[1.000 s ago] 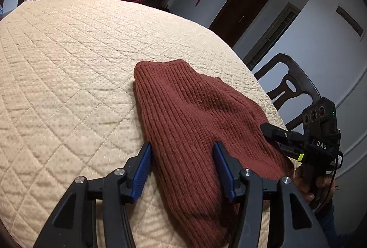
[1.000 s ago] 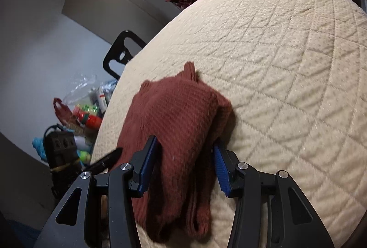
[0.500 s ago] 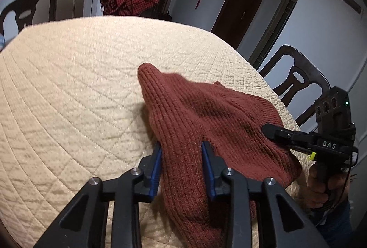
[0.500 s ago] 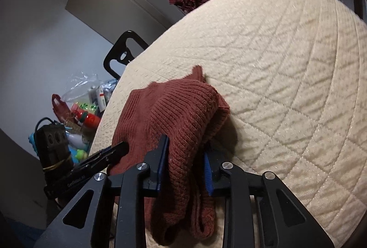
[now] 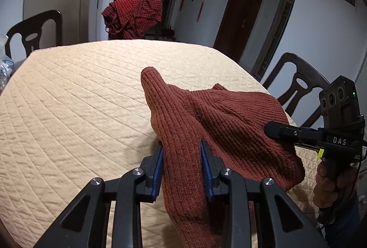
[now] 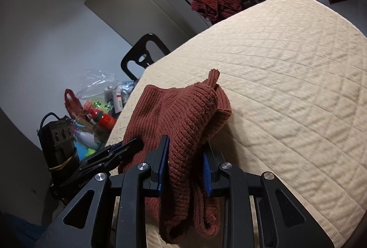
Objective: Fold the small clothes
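Note:
A small rust-red ribbed knit garment point(image 5: 220, 124) lies bunched near the front edge of the table, partly lifted off the cream quilted table cover point(image 5: 75, 106). My left gripper point(image 5: 182, 149) is shut on its near left edge. My right gripper point(image 6: 185, 144) is shut on its other end, where the knit point(image 6: 179, 115) hangs folded over and between the fingers. The right gripper also shows in the left wrist view point(image 5: 275, 130), pressed into the cloth. The left gripper shows in the right wrist view point(image 6: 128, 147) at the garment's left side.
A red checked cloth point(image 5: 133, 16) hangs over a chair at the table's far side. Dark wooden chairs point(image 5: 296, 89) stand at the right and far left point(image 5: 34, 30). A pile of bags and colourful items point(image 6: 96, 110) sits beyond the table's left edge.
Both grippers closed from open onto the garment's ends and lifted it, so the cloth rose from lying flat to bunched and raised.

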{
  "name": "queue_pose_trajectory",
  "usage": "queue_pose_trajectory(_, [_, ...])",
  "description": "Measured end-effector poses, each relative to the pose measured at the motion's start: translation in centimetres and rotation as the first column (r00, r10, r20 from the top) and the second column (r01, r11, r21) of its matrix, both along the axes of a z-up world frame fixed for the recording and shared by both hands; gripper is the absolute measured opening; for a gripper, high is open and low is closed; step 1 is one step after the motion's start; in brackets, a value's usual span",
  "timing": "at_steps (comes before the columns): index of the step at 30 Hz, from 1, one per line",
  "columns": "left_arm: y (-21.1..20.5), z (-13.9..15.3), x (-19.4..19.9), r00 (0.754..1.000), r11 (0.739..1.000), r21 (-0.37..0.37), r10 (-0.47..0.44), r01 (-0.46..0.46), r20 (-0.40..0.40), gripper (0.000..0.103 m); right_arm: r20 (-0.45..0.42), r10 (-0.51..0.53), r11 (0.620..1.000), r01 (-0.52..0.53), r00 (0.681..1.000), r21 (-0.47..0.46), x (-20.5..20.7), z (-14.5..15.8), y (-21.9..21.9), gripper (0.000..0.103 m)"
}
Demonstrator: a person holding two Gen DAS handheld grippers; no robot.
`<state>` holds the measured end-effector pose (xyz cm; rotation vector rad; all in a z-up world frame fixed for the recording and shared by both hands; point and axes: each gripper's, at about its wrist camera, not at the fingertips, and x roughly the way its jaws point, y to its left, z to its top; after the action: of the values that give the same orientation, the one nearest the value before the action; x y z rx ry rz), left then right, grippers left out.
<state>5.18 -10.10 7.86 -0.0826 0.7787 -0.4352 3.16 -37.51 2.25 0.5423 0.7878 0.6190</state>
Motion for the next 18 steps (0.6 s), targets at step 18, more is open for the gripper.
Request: queue_pose_trajectory(18, [10.7, 0.6, 4.0, 0.986, 0.983, 0.074, 0.165, -0.167, 0.035, 0.032, 0.001, 0.167, 0.986, -0.167, 0.986, 0.015, 6.9, -0.3, 12.0, 0.026])
